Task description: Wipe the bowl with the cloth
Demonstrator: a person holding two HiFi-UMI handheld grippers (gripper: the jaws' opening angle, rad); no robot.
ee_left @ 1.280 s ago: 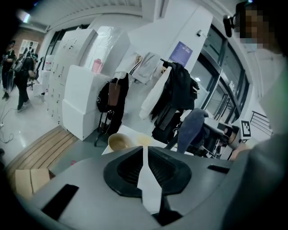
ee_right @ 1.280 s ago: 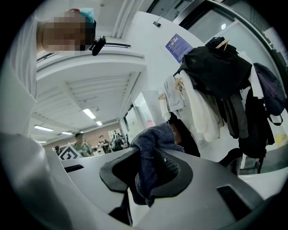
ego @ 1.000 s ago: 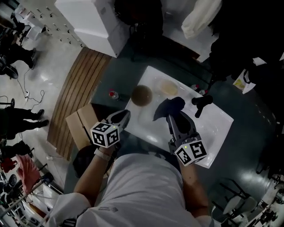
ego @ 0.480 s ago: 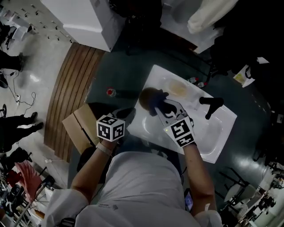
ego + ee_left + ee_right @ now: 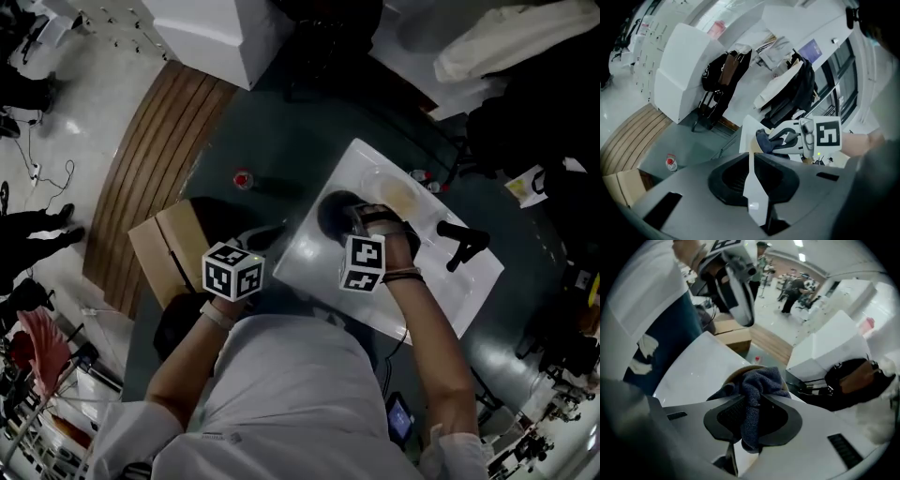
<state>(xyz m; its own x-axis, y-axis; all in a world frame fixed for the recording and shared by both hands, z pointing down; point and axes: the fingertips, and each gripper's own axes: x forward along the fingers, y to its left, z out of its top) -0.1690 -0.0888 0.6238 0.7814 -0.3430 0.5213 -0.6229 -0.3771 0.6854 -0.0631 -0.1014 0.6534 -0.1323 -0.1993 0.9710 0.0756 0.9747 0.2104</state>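
Seen from above, a person stands at a dark green surface. A white rectangular tray lies on it at an angle. An open cardboard box sits on the left, just beside the tray. The right gripper reaches over the far left part of the tray. Its jaws are clamped on a dark blue-grey cloth, which bunches out past the tips and sits over the mouth of a brown bowl. The bowl stands on the tray near its far left edge, largely covered by the cloth and gripper. The left gripper hovers at the tray's near left edge, next to the box and apart from the bowl. Its jaws are together with nothing held between them. A small bottle with a red cap stands on the dark surface, left of the bowl
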